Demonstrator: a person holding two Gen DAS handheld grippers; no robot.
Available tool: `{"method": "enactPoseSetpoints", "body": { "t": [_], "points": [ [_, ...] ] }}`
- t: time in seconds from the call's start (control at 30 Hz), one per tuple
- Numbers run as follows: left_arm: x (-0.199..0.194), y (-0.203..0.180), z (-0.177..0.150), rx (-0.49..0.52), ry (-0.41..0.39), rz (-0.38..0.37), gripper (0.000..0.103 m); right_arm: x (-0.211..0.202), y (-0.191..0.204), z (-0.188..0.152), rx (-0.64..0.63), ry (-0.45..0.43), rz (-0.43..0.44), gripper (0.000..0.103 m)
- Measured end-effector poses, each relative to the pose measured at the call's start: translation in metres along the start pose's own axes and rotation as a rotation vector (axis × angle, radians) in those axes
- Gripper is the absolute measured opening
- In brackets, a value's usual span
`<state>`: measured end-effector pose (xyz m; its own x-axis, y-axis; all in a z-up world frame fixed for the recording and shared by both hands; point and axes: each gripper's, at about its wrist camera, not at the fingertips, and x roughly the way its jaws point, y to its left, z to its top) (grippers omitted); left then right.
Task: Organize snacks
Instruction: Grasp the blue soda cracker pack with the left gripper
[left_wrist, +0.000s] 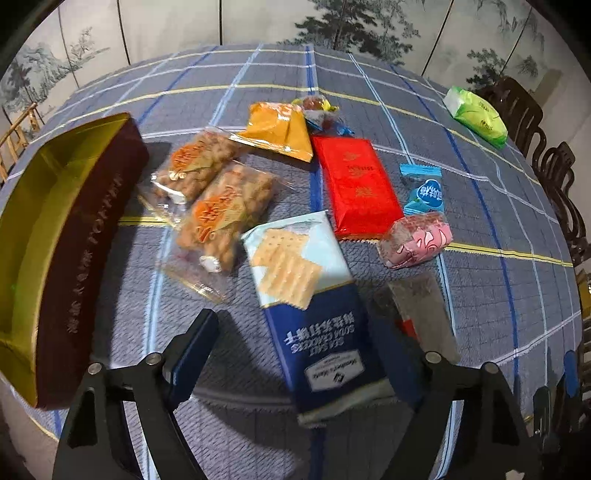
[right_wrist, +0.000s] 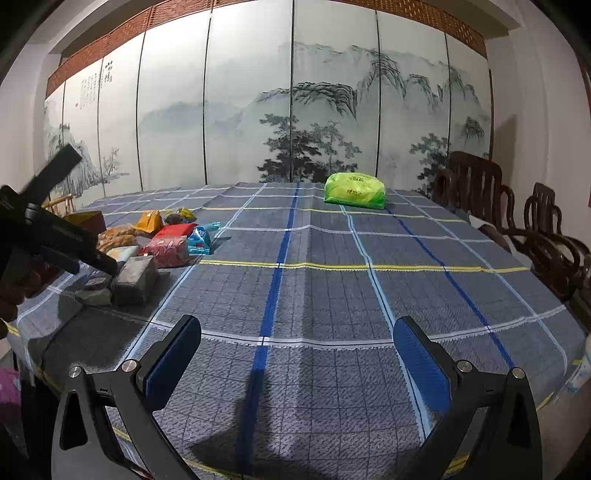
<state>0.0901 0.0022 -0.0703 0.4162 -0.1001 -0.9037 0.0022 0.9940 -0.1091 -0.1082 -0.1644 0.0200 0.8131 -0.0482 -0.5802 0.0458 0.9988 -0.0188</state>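
here the left gripper (left_wrist: 295, 339) hangs over the snack pile near the left edge of the surface (right_wrist: 332, 295), its fingers (left_wrist: 195, 343) spread apart on either side of the blue soda cracker pack (left_wrist: 314, 325); whether the pads touch it cannot be told. beyond that pack lie two clear bags of brown snacks (left_wrist: 210, 195), an orange packet (left_wrist: 279, 129), a red packet (left_wrist: 356, 184), a small blue candy wrapper (left_wrist: 423, 188) and a pink wrapped piece (left_wrist: 417, 240). a dark box with a gold inside (left_wrist: 55, 251) sits at the left edge. the right gripper (right_wrist: 295, 365) is wide open and empty over bare cloth. a green pack (right_wrist: 354, 190) lies alone toward the far edge.
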Motion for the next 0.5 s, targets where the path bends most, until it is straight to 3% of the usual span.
{"method": "enactPoseSetpoints", "body": {
  "t": [0.37, 0.43, 0.47, 0.5],
  "points": [
    [0.012, -0.012, 0.007, 0.086, -0.025, 0.067, 0.077, 0.004, -0.007, -0.001, 0.037, 0.016, 0.018, 0.103],
    [0.009, -0.010, 0.005, 0.078, -0.048, 0.068, 0.065, 0.006, -0.010, -0.001, 0.042, 0.019, 0.019, 0.103],
    [0.007, -0.011, 0.005, 0.076, -0.057, 0.068, 0.050, 0.006, -0.010, -0.001, 0.043, 0.021, 0.020, 0.103],
    [0.006, -0.011, 0.004, 0.074, -0.059, 0.073, 0.047, 0.007, -0.010, -0.001, 0.044, 0.022, 0.021, 0.103]
  ]
}}
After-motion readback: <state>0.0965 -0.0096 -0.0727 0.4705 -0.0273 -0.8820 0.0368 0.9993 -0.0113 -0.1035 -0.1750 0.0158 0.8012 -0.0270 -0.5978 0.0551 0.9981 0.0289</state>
